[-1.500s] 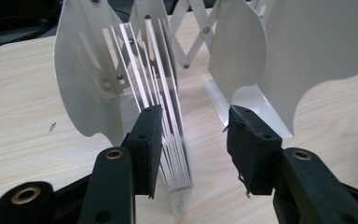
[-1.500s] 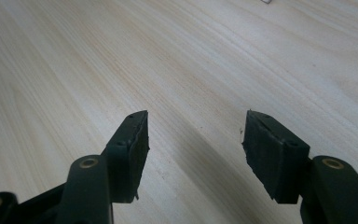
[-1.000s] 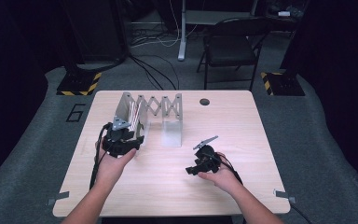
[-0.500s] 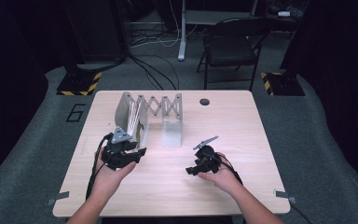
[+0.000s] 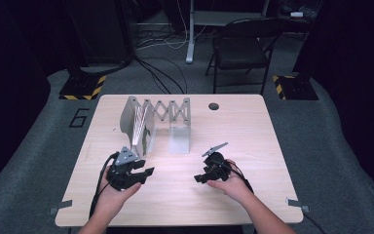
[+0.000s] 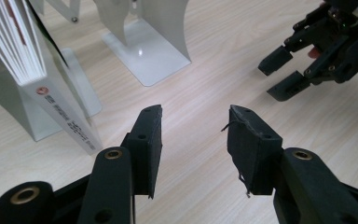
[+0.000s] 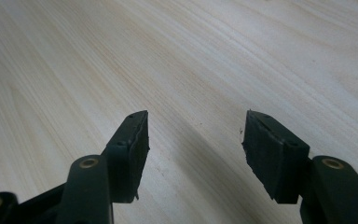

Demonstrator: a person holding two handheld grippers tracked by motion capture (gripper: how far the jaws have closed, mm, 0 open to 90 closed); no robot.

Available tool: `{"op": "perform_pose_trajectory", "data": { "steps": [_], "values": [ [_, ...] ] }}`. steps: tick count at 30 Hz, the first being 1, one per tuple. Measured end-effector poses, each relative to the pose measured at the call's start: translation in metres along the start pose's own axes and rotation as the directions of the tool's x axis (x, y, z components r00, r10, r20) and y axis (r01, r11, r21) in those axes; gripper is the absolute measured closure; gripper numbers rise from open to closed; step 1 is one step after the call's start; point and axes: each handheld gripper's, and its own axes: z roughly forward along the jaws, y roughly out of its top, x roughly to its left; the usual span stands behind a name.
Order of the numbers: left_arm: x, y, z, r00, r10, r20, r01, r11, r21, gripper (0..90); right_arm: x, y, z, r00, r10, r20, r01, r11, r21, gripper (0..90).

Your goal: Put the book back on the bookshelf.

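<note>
A book (image 5: 139, 127) stands leaning in the left end of a pale metal accordion book rack (image 5: 168, 108) at the back left of the table. In the left gripper view the book (image 6: 51, 102) shows its white page edges and spine at the left. The rack's other end plate (image 6: 144, 51) stands ahead. My left gripper (image 5: 146, 167) (image 6: 193, 112) hovers just in front of the rack, open with nothing between its pads. My right gripper (image 5: 200, 175) (image 7: 193, 116) rests at mid-right over bare wood, open and holding nothing. It also appears as the right gripper (image 6: 303, 56) at the left gripper view's upper right.
The wooden table (image 5: 253, 146) has a round cable hole (image 5: 214, 106) near its far edge. A folding chair (image 5: 238, 48) and cables stand on the floor beyond. Bare wood lies between the two grippers and toward the right edge.
My left gripper has drawn back from the book's near end toward the near edge and sunk lower. The right gripper has stayed put.
</note>
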Motion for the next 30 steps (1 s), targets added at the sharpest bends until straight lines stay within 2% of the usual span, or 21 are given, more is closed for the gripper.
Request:
{"op": "perform_pose_trajectory", "data": {
  "steps": [6, 11, 14, 21, 23, 26, 27, 30],
  "values": [
    [0.0, -0.019, 0.008, 0.9999, -0.01, 0.009, 0.01, 0.9999, 0.001, 54.8, 0.0, 0.0, 0.0, 1.0, 0.007, -0.002, -0.007, 1.0, 0.002, 40.6],
    [0.002, -0.034, 0.014, 0.9998, -0.004, 0.02, 0.004, 1.0, 0.004, 53.7, 0.0, -0.001, 0.0, 1.0, 0.009, 0.003, -0.009, 1.0, -0.002, 40.6],
    [0.005, -0.042, 0.016, 0.9994, -0.02, 0.028, 0.02, 0.9998, -0.001, 53.3, 0.0, -0.001, 0.0, 0.9999, 0.012, 0.003, -0.012, 1.0, -0.002, 40.7],
    [0.016, -0.056, 0.02, 0.9993, -0.037, 0.007, 0.038, 0.9992, -0.011, 52.0, 0.002, -0.001, 0.004, 1.0, 0.004, 0.003, -0.004, 1.0, 0.006, 40.7],
    [0.017, -0.06, 0.021, 0.9973, -0.074, -0.001, 0.074, 0.9972, -0.011, 52.0, 0.002, -0.001, 0.004, 1.0, 0.006, 0.006, -0.006, 1.0, 0.003, 40.8],
    [0.017, -0.063, 0.023, 0.9977, -0.066, -0.013, 0.066, 0.9978, -0.009, 51.3, 0.002, -0.001, 0.004, 1.0, 0.005, 0.004, -0.005, 1.0, 0.003, 40.8],
    [0.018, -0.063, 0.023, 0.9982, -0.061, -0.005, 0.061, 0.9982, -0.002, 51.1, 0.002, -0.001, 0.003, 1.0, 0.006, 0.003, -0.006, 1.0, 0.004, 40.8],
    [0.018, -0.065, 0.028, 0.9964, -0.084, -0.006, 0.084, 0.9964, -0.013, 50.4, 0.001, -0.002, 0.003, 1.0, 0.008, 0.005, -0.008, 1.0, 0.001, 40.9]
  ]
}}
